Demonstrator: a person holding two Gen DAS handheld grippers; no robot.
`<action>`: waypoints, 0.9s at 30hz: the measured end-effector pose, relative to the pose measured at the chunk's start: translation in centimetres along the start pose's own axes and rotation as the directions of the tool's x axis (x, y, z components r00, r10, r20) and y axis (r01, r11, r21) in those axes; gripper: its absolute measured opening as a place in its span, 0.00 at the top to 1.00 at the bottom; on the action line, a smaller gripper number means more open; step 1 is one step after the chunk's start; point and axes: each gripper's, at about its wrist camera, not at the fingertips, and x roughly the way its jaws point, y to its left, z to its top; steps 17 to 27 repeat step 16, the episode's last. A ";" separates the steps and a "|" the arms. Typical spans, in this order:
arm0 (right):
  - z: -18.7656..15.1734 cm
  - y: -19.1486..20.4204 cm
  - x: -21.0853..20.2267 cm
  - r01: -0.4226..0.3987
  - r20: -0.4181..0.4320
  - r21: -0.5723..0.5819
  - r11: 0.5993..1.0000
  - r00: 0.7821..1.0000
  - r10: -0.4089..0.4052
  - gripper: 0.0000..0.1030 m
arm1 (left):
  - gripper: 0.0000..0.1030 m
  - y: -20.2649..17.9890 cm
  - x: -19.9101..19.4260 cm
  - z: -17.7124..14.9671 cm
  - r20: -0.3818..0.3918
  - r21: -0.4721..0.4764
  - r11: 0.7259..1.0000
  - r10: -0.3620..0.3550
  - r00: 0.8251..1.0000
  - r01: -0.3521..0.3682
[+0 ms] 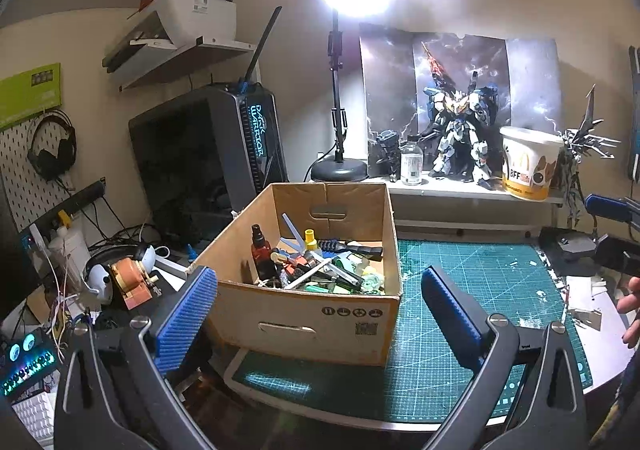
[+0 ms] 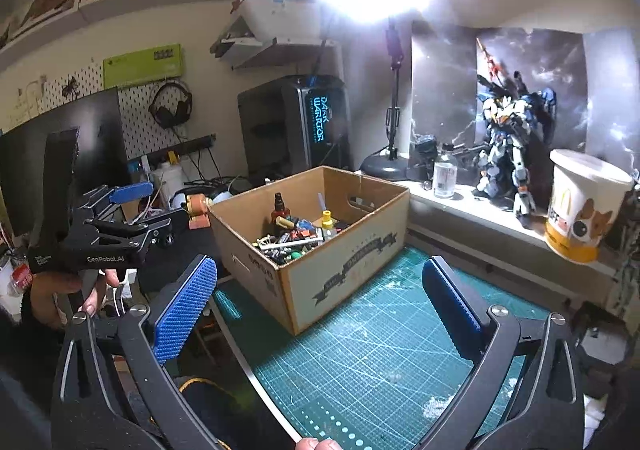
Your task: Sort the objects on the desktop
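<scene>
A cardboard box [image 1: 304, 322] stands on the green cutting mat [image 1: 480, 290]. It holds several small items, among them a brown spray bottle [image 1: 258, 246] and a yellow-capped bottle [image 1: 310, 240]. My left gripper [image 1: 318, 272] is open wide in front of the box's near wall, with nothing between its blue pads. In the right wrist view the box [image 2: 348, 270] is seen corner-on, with the spray bottle [image 2: 280, 205] inside. My right gripper [image 2: 320, 262] hangs open and empty over the mat [image 2: 380, 350], short of the box. The left gripper [image 2: 160, 205] shows at the left of that view, held by a hand.
A desk lamp [image 1: 339, 169] glares behind the box, with a PC tower [image 1: 224, 145] to its left. A ledge at the back right carries a robot model [image 1: 460, 137], a clear bottle [image 1: 411, 161] and a paper bucket [image 1: 528, 161]. Cables and an orange gadget [image 1: 130, 282] crowd the left.
</scene>
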 end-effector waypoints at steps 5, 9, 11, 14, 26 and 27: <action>-0.2 0.5 -0.2 0.004 -0.011 -0.013 1.000 1.000 -0.004 0.00 | 0.00 0.3 -0.1 -0.2 0.006 -0.012 1.000 0.002 1.000 -0.001; -0.2 0.6 -0.2 0.001 -0.011 -0.009 1.000 1.000 -0.001 0.00 | 0.00 0.4 0.1 -0.2 0.005 -0.014 1.000 0.004 1.000 -0.004; -0.2 0.6 -0.1 0.000 -0.010 -0.009 1.000 1.000 -0.001 0.00 | 0.00 0.4 0.1 -0.3 0.013 -0.007 1.000 0.016 1.000 -0.016; -0.2 0.5 0.1 0.001 -0.015 -0.009 1.000 1.000 -0.002 0.00 | 0.00 0.3 0.1 -0.5 0.026 0.009 0.998 0.057 0.998 -0.057; -0.3 0.4 0.4 0.005 -0.024 -0.008 1.000 1.000 -0.005 0.00 | 0.00 0.4 0.2 -0.6 0.020 0.000 0.998 0.055 0.998 -0.055; -0.3 0.4 0.4 0.005 -0.024 -0.008 1.000 1.000 -0.005 0.00 | 0.00 0.4 0.2 -0.6 0.020 0.000 0.998 0.055 0.998 -0.055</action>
